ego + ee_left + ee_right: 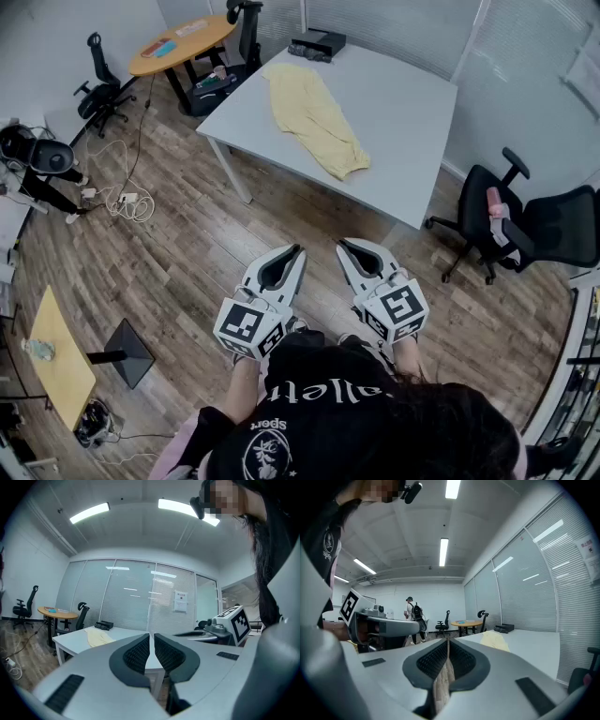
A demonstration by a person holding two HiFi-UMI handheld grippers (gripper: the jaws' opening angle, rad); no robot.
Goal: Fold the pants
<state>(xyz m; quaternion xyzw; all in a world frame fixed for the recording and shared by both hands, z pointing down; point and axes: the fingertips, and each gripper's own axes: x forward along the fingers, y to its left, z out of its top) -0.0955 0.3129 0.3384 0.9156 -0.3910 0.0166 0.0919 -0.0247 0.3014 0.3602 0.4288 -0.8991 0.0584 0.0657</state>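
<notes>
Ahead, yellow pants (314, 117) lie on a white table (403, 112), office chair (476, 192) beside

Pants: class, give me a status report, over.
Left gripper shut, empty; right gripper shut, empty. Pants lie on table, untouched, grippers short of it. Nothing in the way.

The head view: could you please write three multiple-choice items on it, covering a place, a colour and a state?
1. Where do the pants lie? A. on the white table B. on the floor C. on a chair
2. What colour are they? A. blue B. pale yellow C. black
3. How are the left gripper and right gripper? A. shut, empty B. wide open C. shut on the pants
Answers: 1 A, they lie on its top; 2 B, the cloth is yellow; 3 A, jaws meet on nothing.
</notes>
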